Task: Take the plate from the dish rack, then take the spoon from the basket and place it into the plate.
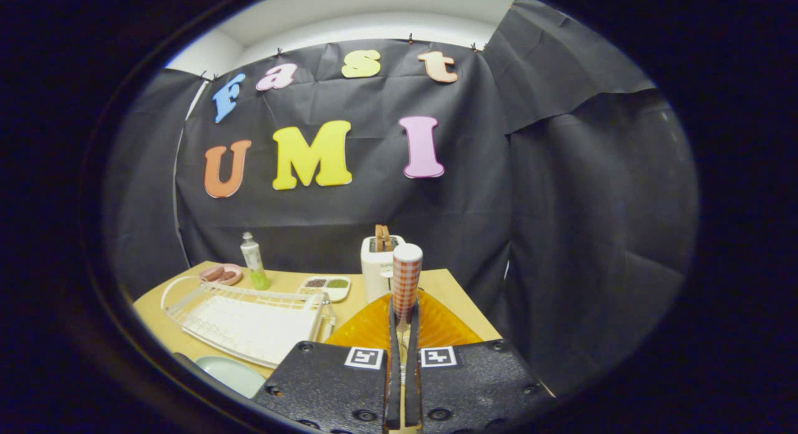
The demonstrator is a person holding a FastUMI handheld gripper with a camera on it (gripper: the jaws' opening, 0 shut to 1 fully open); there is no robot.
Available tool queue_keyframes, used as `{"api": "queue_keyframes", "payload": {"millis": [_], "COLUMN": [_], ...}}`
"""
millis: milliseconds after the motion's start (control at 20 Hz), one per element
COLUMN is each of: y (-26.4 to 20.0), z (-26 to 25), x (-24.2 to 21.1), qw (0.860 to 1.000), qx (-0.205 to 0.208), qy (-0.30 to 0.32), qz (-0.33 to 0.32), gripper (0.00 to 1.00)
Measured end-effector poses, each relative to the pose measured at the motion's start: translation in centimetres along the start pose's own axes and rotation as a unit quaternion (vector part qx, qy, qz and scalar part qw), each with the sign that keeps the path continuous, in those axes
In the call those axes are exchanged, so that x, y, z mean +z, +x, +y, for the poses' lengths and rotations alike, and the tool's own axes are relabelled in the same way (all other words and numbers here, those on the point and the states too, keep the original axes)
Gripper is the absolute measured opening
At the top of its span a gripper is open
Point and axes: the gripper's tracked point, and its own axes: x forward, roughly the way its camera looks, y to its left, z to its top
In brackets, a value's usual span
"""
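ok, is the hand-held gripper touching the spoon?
Touching. Gripper view: both fingers of the hand-held gripper press on the spoon, its checked handle upright between them above the basket.

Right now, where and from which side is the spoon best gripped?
Grip the spoon low on its checked handle, from the near side, where the gripper is shut on it: the handle stands upright over the orange basket, straight and thick.

the fingers (404,334) hide the spoon's (406,278) lower end and most of the orange basket (368,327).
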Motion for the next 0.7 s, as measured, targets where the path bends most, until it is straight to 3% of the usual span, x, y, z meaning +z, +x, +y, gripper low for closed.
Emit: {"api": "queue_keyframes", "payload": {"millis": [400, 700], "y": [-7.9, -9.4], "z": [12.8, 20.2], "x": [-5.3, -9.7], "qw": [0.994, 0.991], "qx": [0.094, 0.122], "qy": [0.029, 0.009], "qz": [0.038, 0.061], "gripper": [0.08, 0.08]}}
